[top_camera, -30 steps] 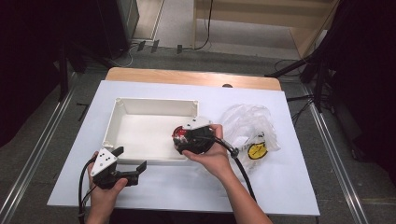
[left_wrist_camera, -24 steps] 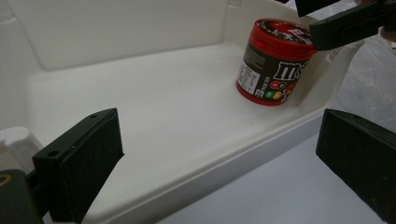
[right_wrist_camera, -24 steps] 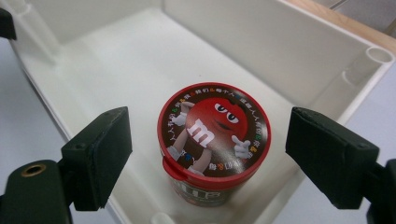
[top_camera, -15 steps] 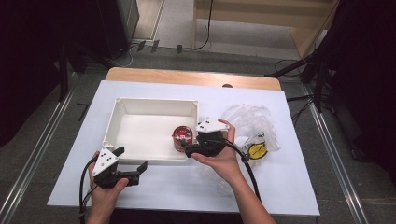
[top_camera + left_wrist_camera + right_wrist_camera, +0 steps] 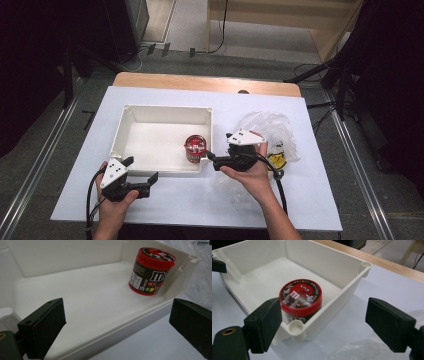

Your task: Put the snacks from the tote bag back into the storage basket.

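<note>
The candy jar [image 5: 195, 148] is seen upright in the white bin's [image 5: 150, 112] near right corner; its cartoon lid is shown by the right gripper view, its label by the left. Both the left tongs [image 5: 145, 176] and right tongs [image 5: 212, 157] are held spread, empty, outside the bin on the bench [image 5: 320, 200].

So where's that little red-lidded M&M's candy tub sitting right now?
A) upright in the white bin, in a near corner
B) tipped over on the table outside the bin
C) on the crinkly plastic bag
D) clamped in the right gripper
A: the M&M's tub stands upright inside the white bin, in its near corner on the side of the right gripper, whose jaws are spread with nothing between them, just outside the bin wall.
</note>
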The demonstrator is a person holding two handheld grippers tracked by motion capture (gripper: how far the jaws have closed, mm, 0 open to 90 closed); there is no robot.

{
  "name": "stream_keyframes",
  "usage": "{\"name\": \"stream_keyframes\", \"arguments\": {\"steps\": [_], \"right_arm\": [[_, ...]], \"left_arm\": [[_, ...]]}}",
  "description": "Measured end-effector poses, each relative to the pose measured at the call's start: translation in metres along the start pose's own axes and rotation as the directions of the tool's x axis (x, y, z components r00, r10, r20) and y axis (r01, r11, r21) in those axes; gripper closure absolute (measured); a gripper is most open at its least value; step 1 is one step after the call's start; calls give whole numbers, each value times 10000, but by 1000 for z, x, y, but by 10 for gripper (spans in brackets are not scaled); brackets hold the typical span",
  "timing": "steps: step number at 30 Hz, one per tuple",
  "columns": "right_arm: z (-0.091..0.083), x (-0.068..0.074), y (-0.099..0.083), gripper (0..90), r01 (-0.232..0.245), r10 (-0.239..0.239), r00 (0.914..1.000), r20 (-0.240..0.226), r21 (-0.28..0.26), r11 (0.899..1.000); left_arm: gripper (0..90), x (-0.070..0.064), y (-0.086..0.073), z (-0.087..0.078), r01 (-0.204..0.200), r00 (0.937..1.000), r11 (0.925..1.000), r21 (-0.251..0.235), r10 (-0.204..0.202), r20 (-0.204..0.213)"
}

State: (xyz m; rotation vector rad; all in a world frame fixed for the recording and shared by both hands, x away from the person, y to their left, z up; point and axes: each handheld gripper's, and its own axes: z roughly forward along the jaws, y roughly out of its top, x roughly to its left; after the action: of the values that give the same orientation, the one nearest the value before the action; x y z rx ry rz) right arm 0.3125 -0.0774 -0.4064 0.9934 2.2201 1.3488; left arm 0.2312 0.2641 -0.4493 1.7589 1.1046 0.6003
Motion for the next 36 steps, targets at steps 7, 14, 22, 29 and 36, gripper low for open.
{"name": "stream_keyframes", "arguments": {"steps": [7,14,22,29,36], "right_arm": [[-17,-13,-11,107,-244,246,9993,296,-78,9997],[-35,-28,-22,99,-512,522,9968,611,-182,9985],[-49,-42,-36,74,-869,876,9908,1028,-115,9962],[-62,-51,-46,72,-1041,1050,9859,1305,-140,9945],[-75,-61,-57,44,-1258,1270,9782,1643,-182,9919]], "left_arm": [[6,-2,-1,2,-140,9999,9999,54,140,-99],[6,-4,-1,3,-261,9996,9996,87,261,-85],[6,-3,-1,2,-244,9995,9997,81,245,-180],[6,-3,-1,4,-228,9996,9997,86,230,-142],[6,-5,-1,4,-247,9996,9997,81,249,-165]]}}
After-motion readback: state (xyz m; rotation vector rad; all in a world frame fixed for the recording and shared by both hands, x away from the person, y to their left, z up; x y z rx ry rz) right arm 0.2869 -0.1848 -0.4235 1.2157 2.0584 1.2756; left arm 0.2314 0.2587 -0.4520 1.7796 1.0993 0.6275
